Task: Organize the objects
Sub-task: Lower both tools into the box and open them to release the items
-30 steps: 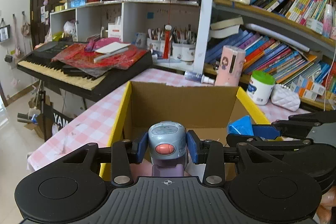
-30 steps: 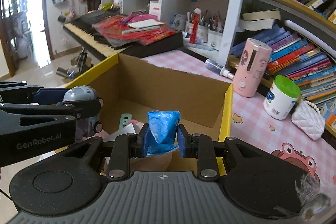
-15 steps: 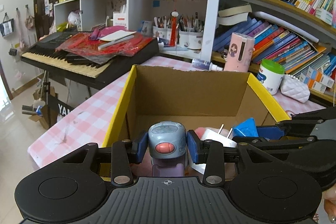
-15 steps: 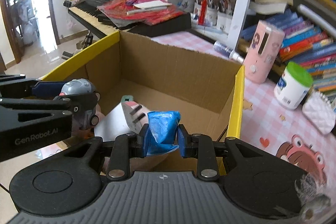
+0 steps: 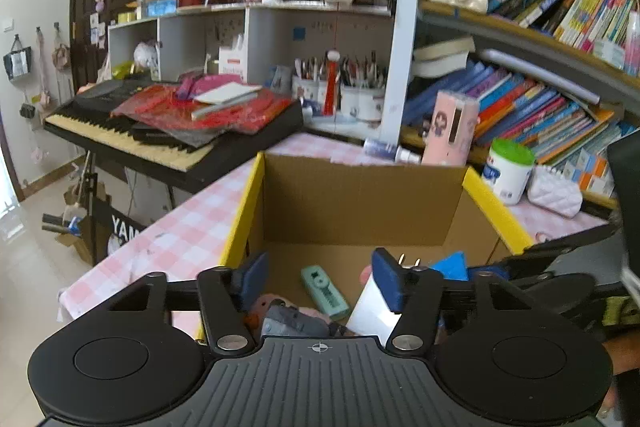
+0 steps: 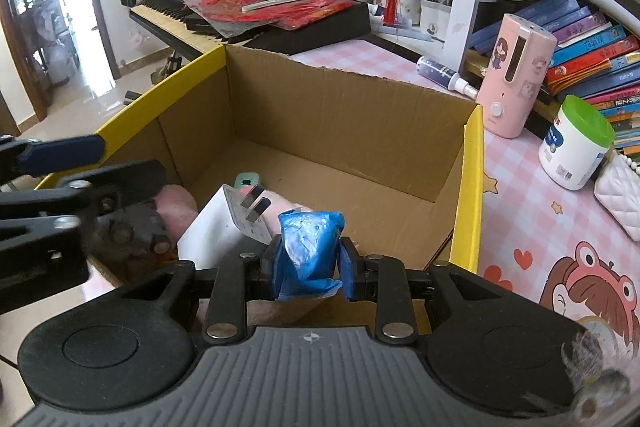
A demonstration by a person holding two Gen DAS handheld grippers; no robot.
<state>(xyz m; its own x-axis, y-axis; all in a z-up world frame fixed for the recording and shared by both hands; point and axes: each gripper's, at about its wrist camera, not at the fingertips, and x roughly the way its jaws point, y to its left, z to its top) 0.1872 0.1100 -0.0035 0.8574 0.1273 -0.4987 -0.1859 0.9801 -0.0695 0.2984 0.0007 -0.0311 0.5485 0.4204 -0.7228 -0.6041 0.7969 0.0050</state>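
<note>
Left hand-held gripper (image 5: 318,277): its jaws have just been opening and stand apart, pressing on nothing. The grey-and-purple plastic toy (image 5: 294,321) lies below and between them on the heap in the near end of the open cardboard box with yellow-taped rims (image 6: 468,187); it is not held.

Right hand-held gripper (image 6: 308,259): closed on a crumpled wad of blue plastic film (image 6: 306,247), poised over the near end of the same box, which stands on the pink-checked table (image 6: 528,211).

Handling, as judged:
- The blue wad looks light, soft and compressible. The film is likely slippery, so a grip across its bulk, as at present, suits it; it should come to no harm if dropped.
- The toy appears to be rigid moulded plastic, light, with rounded faces that may roll. Its narrower body would be the place to take hold.

Also in the box: a white wall charger with two metal prongs (image 6: 224,227), a mint-green flat case (image 5: 324,293), and something pink and soft (image 6: 178,205).

Obscured:
- The gripper bodies cover the near wall and near floor of the box in both views.
- The toy shows only in part, blurred, and its posture cannot be told.
- What the pink item is cannot be determined.
</note>
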